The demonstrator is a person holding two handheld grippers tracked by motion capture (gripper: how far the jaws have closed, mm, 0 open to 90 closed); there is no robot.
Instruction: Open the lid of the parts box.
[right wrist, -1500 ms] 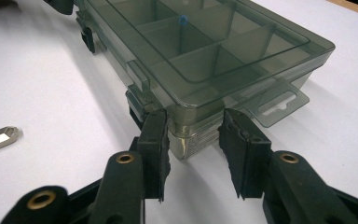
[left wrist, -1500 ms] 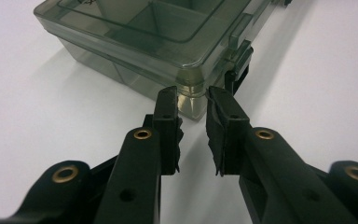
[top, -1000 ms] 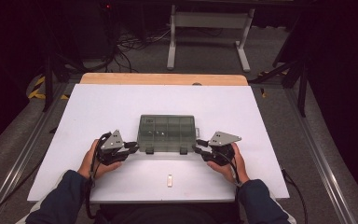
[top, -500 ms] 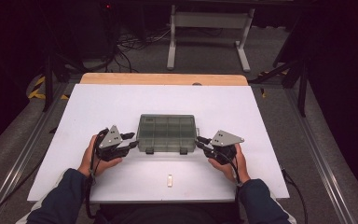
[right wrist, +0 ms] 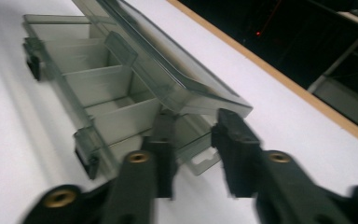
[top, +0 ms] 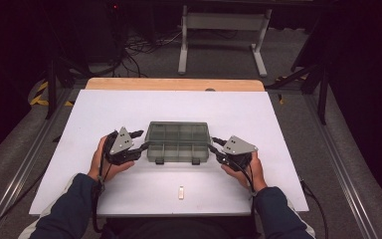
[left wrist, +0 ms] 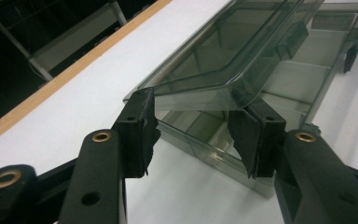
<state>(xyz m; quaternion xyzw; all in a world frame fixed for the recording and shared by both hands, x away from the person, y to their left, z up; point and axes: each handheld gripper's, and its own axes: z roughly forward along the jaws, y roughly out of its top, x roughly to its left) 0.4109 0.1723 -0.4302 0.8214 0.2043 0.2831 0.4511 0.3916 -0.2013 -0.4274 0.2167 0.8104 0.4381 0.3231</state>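
While both grippers flank the organiser box, what matters most is how its raised lid sits relative to each pair of jaws.

Box position: the clear compartment box (top: 178,143) lies on the white table (top: 258,114), centred in front of the person, its long axis running left to right, its latch side toward the person.

Lid: the smoky lid (left wrist: 223,51) is lifted at a slant above the tray, hinged along the far long edge, its front edge raised.

Left gripper: the left gripper (top: 138,140) sits at the box's left short end; its jaws stand apart and have just been opening, with the lid's corner between them; the pads do not appear to press it.

Right gripper: the right gripper (top: 215,147) sits at the right short end, jaws apart and just opening, the lid's near corner above and between them, no clamping visible.

Nearer hand: neither; both are equally close, one at each end.

Hand pose: both forearms come in low, grippers pointing inward toward the box, roughly level.

Small item: a pale small piece (top: 181,192) lies near the table's front edge, well apart from the box.
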